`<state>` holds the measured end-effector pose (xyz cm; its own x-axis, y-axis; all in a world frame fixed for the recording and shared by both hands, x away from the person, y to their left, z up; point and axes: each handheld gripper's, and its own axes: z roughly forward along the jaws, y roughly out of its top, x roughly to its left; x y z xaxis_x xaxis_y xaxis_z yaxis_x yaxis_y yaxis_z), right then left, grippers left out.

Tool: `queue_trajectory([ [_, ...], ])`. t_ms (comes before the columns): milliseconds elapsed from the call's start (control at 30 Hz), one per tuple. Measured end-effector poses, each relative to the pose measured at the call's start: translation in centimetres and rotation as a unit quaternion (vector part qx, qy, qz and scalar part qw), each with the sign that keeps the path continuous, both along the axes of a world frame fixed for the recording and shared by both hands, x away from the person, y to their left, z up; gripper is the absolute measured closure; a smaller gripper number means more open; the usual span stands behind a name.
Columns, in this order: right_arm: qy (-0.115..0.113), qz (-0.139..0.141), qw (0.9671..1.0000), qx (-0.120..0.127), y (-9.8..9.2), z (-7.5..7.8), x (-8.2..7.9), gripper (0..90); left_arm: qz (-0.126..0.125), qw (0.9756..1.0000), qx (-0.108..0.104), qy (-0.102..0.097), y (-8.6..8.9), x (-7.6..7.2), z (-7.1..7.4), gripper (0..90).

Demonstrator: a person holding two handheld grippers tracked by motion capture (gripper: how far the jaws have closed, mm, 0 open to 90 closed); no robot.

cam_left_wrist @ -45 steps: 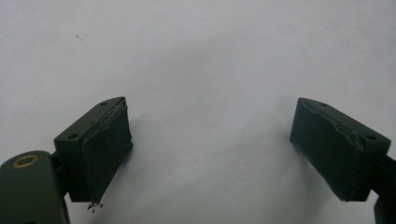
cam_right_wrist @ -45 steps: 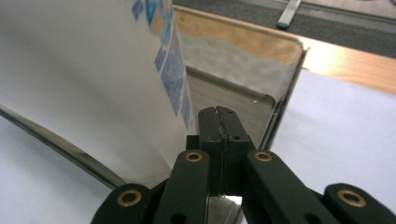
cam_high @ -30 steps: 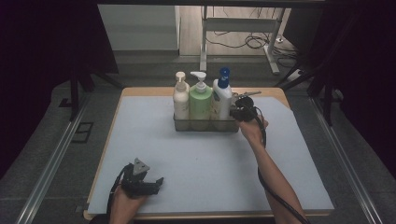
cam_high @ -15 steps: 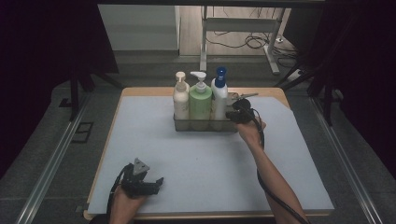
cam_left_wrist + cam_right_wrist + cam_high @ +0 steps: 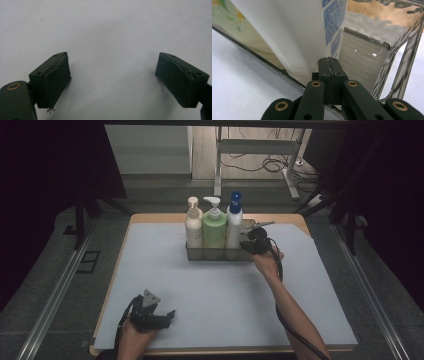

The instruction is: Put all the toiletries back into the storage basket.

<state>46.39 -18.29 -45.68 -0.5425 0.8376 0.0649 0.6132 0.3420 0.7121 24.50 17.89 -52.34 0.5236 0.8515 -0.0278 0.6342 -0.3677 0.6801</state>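
The right gripper (image 5: 329, 62) has its black jaws pressed flat together with nothing between them, their tips at the wall of the clear plastic caddy (image 5: 398, 62), just beside the white bottle with the blue cap (image 5: 287, 32). The caddy is glossy and see-through, with a ribbed floor and a cut-out handle slot in its end wall. From above, the right hand (image 5: 265, 260) reaches forward with the forearm stretched out, gripper (image 5: 256, 241) at the caddy's (image 5: 220, 254) right end. In the caddy stand three bottles in a row: a cream pump bottle (image 5: 193, 225), a green pump bottle (image 5: 214, 226) and the white one (image 5: 233, 222).

The left gripper (image 5: 112, 80) holds its matte, worn jaws wide apart over the pale blue mat (image 5: 105, 30); it rests (image 5: 150, 312) at the near left of the bench (image 5: 150, 218).
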Motion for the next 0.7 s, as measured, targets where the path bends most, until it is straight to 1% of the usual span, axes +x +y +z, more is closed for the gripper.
queue_trajectory([
  [100, 0.0, 0.0, 1.0, 0.002, 0.01, 0.06, -0.08, 89.5, 0.0, 1.0, 0.0, 0.0, 0.0, 0.0, 0.0, 12.2],
  [367, -0.003, -0.002, 1.0, -0.003, 0.15, 0.14, -0.19, 88.5, 0.0, 1.0, 0.0, 0.0, -0.01, 0.01, 0.0, 12.2],
  [433, -0.009, -0.005, 0.9999, -0.012, 0.18, 0.25, -0.27, 83.8, 0.001, 1.0, 0.0, 0.0, -0.01, 0.01, 0.0, 12.2],
  [500, -0.013, -0.005, 0.9998, -0.016, 0.1, 0.34, -0.35, 80.4, 0.0, 1.0, 0.0, 0.0, -0.01, 0.01, 0.0, 12.2],
  [533, -0.017, -0.005, 0.9997, -0.019, -0.09, 0.45, -0.42, 75.4, 0.0, 1.0, 0.0, 0.0, -0.01, 0.01, 0.0, 12.2],
  [567, -0.017, -0.005, 0.9997, -0.019, -0.09, 0.45, -0.42, 75.4, 0.0, 1.0, 0.0, 0.0, -0.01, 0.0, 0.0, 12.2],
  [633, -0.018, -0.006, 0.9997, -0.014, -0.29, 0.59, -0.54, 71.1, 0.0, 1.0, 0.0, 0.0, -0.01, 0.01, 0.0, 12.2],
  [700, -0.024, -0.006, 0.9996, -0.014, -0.39, 0.77, -0.72, 66.7, 0.0, 1.0, 0.0, 0.0, -0.01, 0.0, 0.0, 12.2],
])
